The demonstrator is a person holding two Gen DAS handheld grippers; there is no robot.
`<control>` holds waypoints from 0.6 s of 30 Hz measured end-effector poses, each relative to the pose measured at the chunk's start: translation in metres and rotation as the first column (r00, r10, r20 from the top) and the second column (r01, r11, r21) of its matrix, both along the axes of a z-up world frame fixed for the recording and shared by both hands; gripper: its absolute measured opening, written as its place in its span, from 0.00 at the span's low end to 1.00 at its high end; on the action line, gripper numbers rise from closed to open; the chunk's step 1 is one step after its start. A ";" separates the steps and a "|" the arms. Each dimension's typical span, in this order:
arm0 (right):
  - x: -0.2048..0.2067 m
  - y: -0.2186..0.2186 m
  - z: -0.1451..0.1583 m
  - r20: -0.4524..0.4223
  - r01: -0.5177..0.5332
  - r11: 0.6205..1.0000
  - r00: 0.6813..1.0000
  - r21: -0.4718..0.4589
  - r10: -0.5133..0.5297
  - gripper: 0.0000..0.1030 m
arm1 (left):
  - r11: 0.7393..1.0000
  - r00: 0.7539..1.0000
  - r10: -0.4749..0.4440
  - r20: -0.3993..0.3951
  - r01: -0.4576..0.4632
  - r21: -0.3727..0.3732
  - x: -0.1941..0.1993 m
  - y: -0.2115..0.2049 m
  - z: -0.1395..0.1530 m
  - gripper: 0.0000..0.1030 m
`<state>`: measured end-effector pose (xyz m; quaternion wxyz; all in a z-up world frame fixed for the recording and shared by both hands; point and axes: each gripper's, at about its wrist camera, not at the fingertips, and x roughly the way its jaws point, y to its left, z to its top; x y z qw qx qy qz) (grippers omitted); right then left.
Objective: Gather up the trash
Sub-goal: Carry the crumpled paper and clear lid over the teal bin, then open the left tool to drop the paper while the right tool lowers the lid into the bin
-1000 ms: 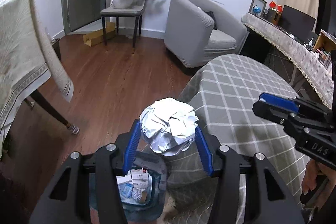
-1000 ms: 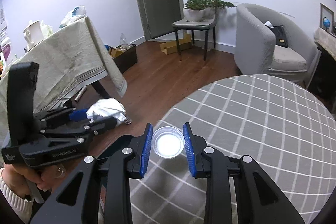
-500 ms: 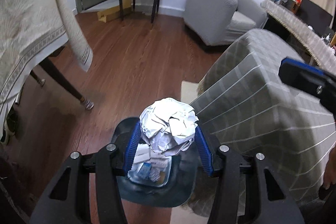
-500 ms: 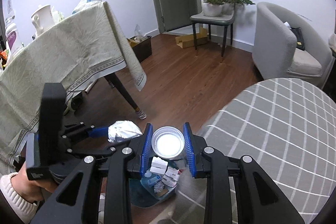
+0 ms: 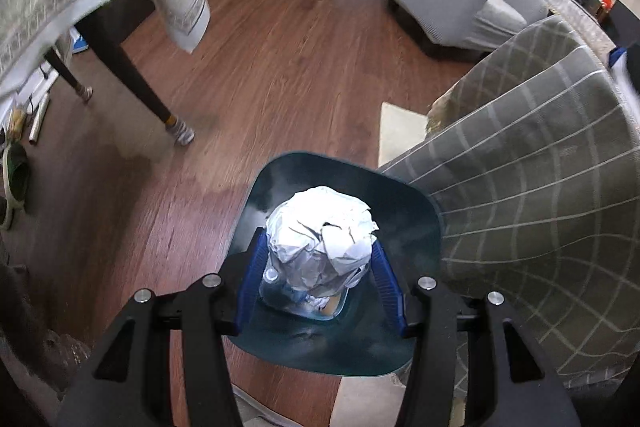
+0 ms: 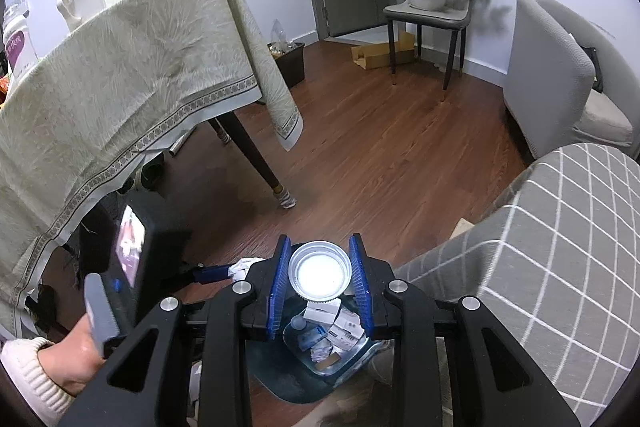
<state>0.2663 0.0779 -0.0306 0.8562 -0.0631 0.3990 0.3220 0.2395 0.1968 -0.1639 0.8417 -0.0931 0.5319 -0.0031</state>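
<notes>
Over the dark bin [image 5: 420, 211] beside the checked tablecloth [image 5: 540, 187], left gripper [image 5: 318, 267] is clamped on a crumpled paper ball [image 5: 322, 243], held directly above the opening, apparently for a straight drop. Right gripper [image 6: 320, 273] pinches a round lid [image 6: 320, 269] w/ both pads, also above bin contents. Cloth edge hangs just beside the rim on one side; wood floor [image 5: 280, 75] opp. side gives room to withdraw.
</notes>
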 end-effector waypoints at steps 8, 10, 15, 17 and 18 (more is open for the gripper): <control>0.001 0.021 -0.010 -0.021 -0.018 1.000 1.000 -0.017 0.018 0.29 | 1.000 0.996 -0.024 -0.088 0.023 -0.017 -0.006 0.012 -0.044 0.53; 0.001 0.025 -0.012 -0.025 -0.022 1.000 0.999 -0.022 0.021 0.29 | 0.999 0.991 -0.042 -0.124 0.039 -0.022 -0.007 0.011 -0.054 0.53; 0.004 0.031 -0.016 -0.042 -0.023 1.000 0.999 -0.013 0.022 0.29 | 0.997 0.973 -0.076 -0.218 0.071 -0.030 -0.013 0.004 -0.082 0.53; 0.005 0.035 -0.021 -0.053 -0.025 0.999 0.998 -0.020 0.024 0.29 | 0.996 0.970 -0.084 -0.228 0.079 -0.031 -0.015 0.003 -0.088 0.54; 0.006 0.037 -0.023 -0.059 -0.026 0.999 0.998 -0.024 0.025 0.29 | 0.996 0.969 -0.088 -0.233 0.082 -0.035 -0.017 0.004 -0.090 0.56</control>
